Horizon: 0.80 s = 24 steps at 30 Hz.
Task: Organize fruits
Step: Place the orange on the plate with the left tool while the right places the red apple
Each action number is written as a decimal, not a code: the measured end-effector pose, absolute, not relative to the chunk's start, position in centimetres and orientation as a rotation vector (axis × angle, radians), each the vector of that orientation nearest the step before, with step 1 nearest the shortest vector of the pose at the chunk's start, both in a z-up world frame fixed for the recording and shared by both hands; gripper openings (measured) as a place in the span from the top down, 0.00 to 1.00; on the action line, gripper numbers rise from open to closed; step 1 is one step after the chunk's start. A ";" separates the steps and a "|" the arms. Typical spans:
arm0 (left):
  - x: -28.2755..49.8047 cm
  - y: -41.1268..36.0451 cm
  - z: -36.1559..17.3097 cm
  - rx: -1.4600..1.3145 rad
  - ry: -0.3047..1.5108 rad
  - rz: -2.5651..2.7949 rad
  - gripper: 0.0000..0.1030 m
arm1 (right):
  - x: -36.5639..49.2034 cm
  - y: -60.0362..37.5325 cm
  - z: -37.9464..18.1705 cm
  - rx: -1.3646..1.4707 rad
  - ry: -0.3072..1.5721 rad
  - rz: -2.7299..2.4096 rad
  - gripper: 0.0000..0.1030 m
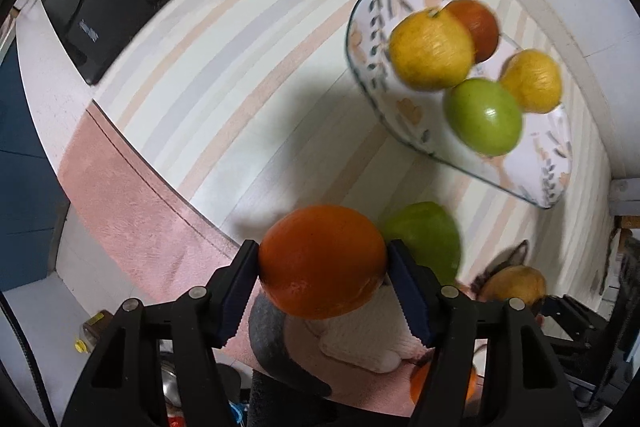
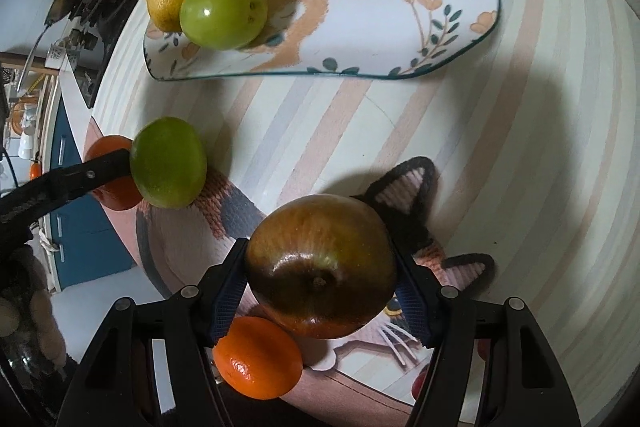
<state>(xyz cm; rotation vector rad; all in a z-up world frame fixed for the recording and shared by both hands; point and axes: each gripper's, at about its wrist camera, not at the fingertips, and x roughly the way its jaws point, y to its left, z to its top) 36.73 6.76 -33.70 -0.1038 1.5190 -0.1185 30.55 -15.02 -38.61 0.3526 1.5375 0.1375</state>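
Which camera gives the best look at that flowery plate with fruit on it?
The right wrist view: the plate lies nearly whole and sharp there, its flower pattern clear. The left wrist view shows the plate farther off, blurred and squeezed toward the edge, much of it covered by fruit.

Both wrist views look down close, sharing the floral plate (image 1: 362,39) (image 2: 472,39).

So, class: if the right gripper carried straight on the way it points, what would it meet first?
The right gripper, shut on a brownish apple, points over bare striped tablecloth toward the floral plate. The plate's near rim looks like the first obstacle, though depth is unclear.
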 end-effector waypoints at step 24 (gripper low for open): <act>55.0 0.7 -30.6 0.069 1.501 -0.214 0.39 | 43.1 -23.9 -35.0 0.413 1.422 -0.008 0.32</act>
